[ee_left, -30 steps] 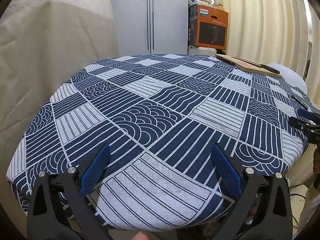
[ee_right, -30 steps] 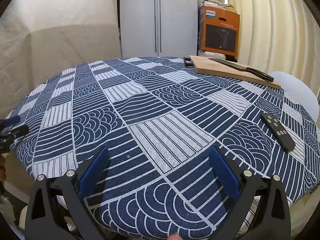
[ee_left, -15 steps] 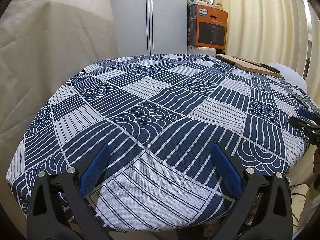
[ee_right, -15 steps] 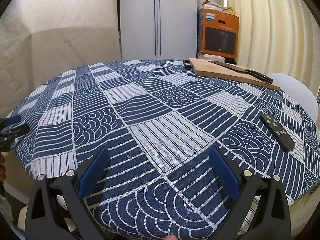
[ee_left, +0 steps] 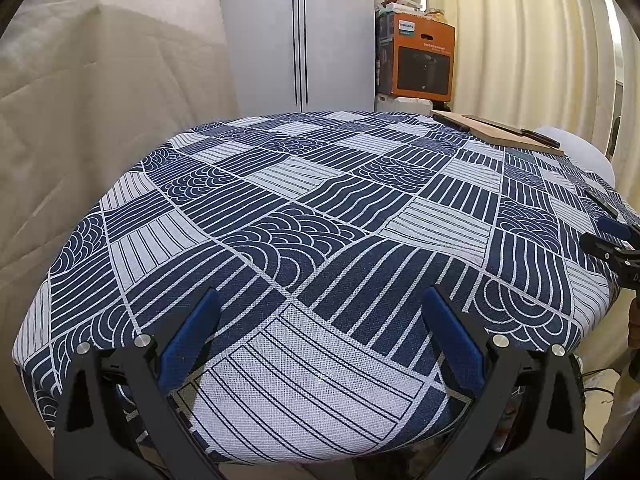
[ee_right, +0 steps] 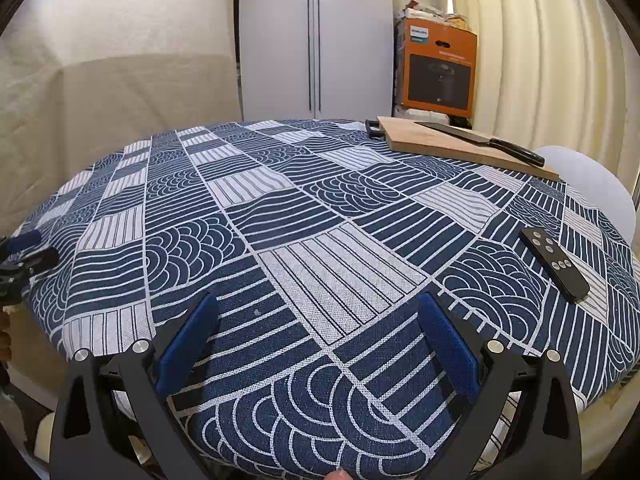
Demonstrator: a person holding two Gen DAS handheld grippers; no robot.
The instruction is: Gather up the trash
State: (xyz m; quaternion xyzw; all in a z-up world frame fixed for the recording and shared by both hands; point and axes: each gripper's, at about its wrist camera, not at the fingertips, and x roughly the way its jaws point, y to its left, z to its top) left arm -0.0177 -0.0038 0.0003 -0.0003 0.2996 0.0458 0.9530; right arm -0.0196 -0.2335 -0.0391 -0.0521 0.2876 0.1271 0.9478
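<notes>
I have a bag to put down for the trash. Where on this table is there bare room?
The whole middle and left of the tablecloth is bare, from the near edge to the far rim by the cupboard. The right side is taken: cutting board with knife at the far right, remote nearer.

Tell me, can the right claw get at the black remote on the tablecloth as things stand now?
Probably yes. The right claw is open and empty, and the remote lies flat to its right near the table edge, with only bare tablecloth between them.
</notes>
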